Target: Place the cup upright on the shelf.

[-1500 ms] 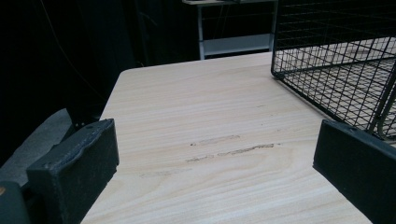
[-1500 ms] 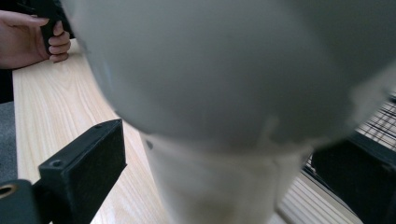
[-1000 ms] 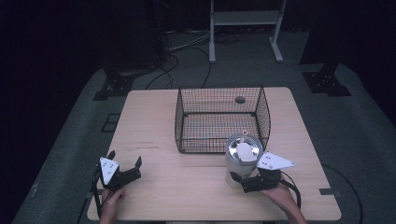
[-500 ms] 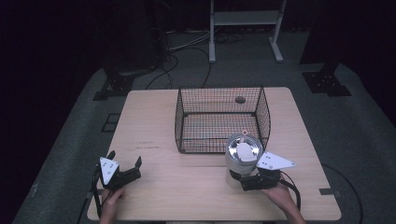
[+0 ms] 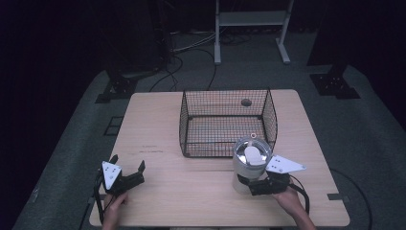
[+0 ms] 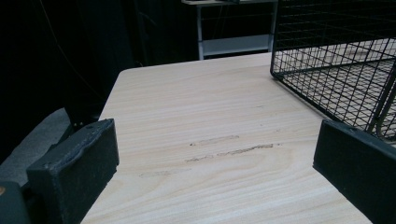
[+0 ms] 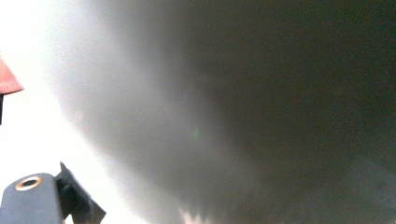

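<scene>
The right gripper (image 5: 246, 184) is clamped on a shiny metal cylindrical can (image 5: 251, 163) at the near right of the light wooden desk (image 5: 201, 191), just in front of the black wire basket (image 5: 227, 122). The left gripper (image 5: 128, 172) rests at the near left, jaws spread and holding nothing.

Each hand-held gripper is black, topped by a pale grey three-cornered plate with small dark dots; the left gripper (image 5: 128, 172) ends in two blocky black jaws with matte, slightly rough pads. The right gripper (image 5: 249, 184) trails a black cable looping behind the hand, and a brass-coloured screw eyelet sits in its dark body. Forearms are bare, with no sleeves visible.
</scene>
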Demonstrator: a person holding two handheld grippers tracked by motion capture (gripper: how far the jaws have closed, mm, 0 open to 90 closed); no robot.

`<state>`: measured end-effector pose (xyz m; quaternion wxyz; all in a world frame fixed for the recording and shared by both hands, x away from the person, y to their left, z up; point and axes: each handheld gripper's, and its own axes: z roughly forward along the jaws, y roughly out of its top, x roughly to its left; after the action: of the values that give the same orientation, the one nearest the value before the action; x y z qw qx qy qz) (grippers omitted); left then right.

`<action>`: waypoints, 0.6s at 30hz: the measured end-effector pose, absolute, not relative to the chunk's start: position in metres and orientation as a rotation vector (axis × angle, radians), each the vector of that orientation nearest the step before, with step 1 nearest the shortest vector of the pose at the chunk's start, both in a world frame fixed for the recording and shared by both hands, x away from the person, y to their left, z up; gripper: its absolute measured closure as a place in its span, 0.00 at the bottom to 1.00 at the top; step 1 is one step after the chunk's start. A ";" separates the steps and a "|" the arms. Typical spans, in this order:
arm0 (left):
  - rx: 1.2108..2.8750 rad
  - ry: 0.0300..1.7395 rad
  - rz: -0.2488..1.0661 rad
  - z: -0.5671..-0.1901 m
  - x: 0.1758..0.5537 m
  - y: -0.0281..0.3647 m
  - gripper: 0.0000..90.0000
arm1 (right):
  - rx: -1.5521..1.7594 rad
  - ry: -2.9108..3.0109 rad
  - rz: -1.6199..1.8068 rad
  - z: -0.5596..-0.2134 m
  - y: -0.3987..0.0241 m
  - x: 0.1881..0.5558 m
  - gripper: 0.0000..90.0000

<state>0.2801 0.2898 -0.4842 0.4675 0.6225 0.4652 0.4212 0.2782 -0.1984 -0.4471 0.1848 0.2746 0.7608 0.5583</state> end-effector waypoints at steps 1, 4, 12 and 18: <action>1.527 1.142 1.033 -0.484 0.280 0.290 0.00 | 0.774 2.144 1.573 -0.447 -0.198 0.278 0.10; 1.527 1.143 1.034 -0.484 0.280 0.290 0.00 | 0.793 2.132 1.604 -0.443 -0.203 0.278 0.10; 1.526 1.145 1.035 -0.484 0.280 0.290 0.00 | 0.779 2.111 1.648 -0.427 -0.209 0.278 0.10; 1.527 1.144 1.035 -0.484 0.280 0.290 0.00 | 0.760 2.128 1.679 -0.411 -0.207 0.281 0.10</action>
<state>0.2800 0.2898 -0.4842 0.4668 0.6221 0.4662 0.4216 0.2806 -0.2069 -0.4108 0.1627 0.2664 0.7458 0.5885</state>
